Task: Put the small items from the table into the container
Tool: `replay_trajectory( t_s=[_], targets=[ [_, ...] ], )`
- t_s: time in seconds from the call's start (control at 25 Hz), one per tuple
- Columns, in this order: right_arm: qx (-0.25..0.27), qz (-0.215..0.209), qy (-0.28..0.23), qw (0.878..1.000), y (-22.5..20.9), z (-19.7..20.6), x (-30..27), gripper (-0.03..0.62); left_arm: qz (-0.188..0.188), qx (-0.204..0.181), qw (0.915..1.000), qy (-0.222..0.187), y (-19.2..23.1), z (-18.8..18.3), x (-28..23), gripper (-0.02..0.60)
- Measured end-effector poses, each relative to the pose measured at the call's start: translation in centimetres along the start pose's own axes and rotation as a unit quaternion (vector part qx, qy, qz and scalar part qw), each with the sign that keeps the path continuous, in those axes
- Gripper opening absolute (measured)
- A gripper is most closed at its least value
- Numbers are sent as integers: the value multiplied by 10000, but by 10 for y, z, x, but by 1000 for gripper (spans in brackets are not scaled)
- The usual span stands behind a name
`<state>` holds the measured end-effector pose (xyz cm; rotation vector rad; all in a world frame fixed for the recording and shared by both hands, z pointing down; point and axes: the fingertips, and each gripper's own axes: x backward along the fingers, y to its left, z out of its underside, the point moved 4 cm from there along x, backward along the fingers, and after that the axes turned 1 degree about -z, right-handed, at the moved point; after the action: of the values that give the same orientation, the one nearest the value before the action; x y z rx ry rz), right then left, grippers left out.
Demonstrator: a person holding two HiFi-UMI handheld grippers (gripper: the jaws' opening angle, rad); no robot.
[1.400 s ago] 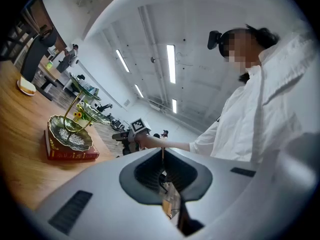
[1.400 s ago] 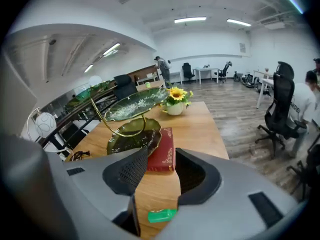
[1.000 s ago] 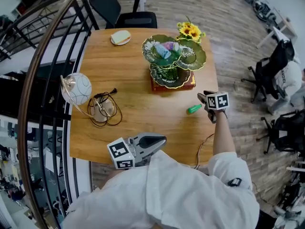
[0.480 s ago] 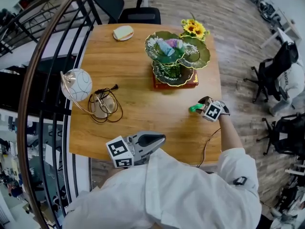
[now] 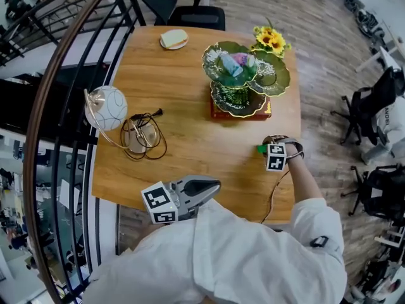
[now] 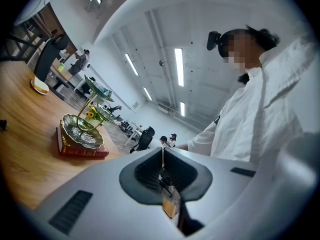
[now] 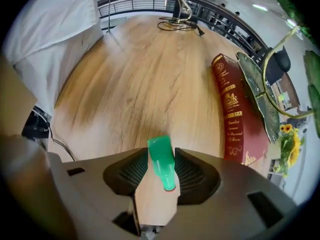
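Note:
A small green bottle-shaped item (image 7: 161,168) lies on the wooden table (image 5: 177,100) near its right edge. My right gripper (image 7: 161,156) is lowered over it, open, one jaw on each side, with a gap still showing on the left. In the head view only the item's green end (image 5: 260,148) peeks out beside the right gripper (image 5: 266,144). The container is a tiered green dish stand (image 5: 243,75) on a red book (image 7: 232,109), holding a few small items. My left gripper (image 5: 204,186) hovers at the table's near edge, shut on nothing.
A globe lamp (image 5: 104,106) with a coiled black cable (image 5: 149,138) stands at the table's left. A plate with bread (image 5: 174,39) and sunflowers (image 5: 271,38) sit at the far side. A railing (image 5: 57,106) runs along the left; office chairs (image 5: 190,11) surround the table.
My right gripper has swung from the right of the green item to over it, so the item now lies between its jaws. The left gripper has stayed put.

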<state>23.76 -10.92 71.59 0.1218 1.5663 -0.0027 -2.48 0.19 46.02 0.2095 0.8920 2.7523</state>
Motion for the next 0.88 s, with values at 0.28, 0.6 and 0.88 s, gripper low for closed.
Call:
replay_trajectory(
  t_s=[0.28,0.6,0.88],
  targets=[
    [523,-148,214,9983,-1,2,-16,161,-131,70,9999,-3,7,2,-2,8],
    [421,-457,172,9979,-4,1,-21,163,-236,91,9997,-25,13,1,-2,8],
    [-68,-602,94,9981,-8,4,-22,163,-188,71,9998,-18,15,0,-2,8]
  ],
)
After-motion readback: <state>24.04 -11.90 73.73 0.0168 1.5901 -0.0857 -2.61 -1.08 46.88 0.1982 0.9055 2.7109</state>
